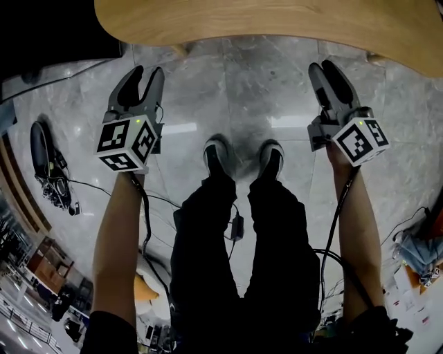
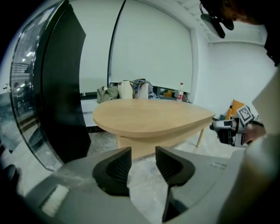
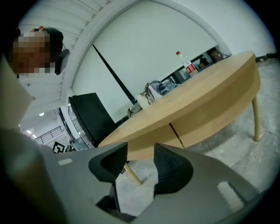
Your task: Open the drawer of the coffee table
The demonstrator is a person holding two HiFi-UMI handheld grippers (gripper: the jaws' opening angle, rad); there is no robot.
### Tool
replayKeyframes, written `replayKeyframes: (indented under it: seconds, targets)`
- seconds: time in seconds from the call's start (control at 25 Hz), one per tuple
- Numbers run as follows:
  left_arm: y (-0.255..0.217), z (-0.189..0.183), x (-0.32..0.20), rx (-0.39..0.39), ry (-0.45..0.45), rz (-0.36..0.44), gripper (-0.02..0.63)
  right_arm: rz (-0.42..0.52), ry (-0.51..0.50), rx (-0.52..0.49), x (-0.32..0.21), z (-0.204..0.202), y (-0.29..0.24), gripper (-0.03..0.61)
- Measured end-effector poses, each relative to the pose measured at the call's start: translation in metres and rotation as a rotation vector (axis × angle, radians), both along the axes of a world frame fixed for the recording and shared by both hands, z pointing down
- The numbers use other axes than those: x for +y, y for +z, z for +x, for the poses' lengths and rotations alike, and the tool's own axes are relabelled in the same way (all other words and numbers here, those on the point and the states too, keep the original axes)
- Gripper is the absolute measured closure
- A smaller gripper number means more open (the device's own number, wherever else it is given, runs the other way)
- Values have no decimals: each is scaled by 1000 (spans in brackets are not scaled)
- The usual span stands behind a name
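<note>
A: What is at the left?
B: The left gripper [image 1: 145,72], held over the grey marble floor [image 1: 228,76]. Its fingers [image 2: 114,169] stand moderately apart, and nothing is between them.
A: And in the middle?
B: The person's shoes [image 1: 218,155], side by side, near the coffee table [image 1: 277,21]. Its wooden edge lies ahead of both grippers, apart from them.
A: And at the right?
B: The right gripper [image 1: 325,67], its fingers also moderately apart and empty. In its view the drawer [image 3: 210,120] sits under the tabletop. Its front is level with the panel beside it, so it is closed.
</note>
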State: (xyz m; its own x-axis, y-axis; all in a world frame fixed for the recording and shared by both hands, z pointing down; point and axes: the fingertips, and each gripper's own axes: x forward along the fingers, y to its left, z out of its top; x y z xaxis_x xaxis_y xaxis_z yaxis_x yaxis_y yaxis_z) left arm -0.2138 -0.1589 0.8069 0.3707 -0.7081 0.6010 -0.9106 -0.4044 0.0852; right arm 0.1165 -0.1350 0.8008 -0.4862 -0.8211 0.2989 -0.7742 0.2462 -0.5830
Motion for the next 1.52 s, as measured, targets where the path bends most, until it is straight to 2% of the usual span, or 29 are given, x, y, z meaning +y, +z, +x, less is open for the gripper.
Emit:
replayKeyframes:
  seconds: [0.12,0.32,0.56,0.8,1.0,1.28,1.52]
  targets:
    - [21,-5,-21,6,-13,-10,408,-25,8,-59,-17,1,32,327]
    - [53,-7,-47,-28,32,-25,301,-23,16,-130,-45,3,73,252]
    - [71,-6,-67,-30,77,23,284,-16,-45,-189,-72,-11,121,222]
    - [71,4,-71,-28,86,54,284,81,-75,-254,-90,-18,113,156]
    - [73,3,-76,-20,71,46,284,113,-100,-273,-95,-24,103,155]
    - [71,3,-69,-31,77,25,284,95,-91,-270,-88,-25,101,161]
    - [76,1,-36,-23,65,-40,284,43,-77,-274,-54,-27,109,175]
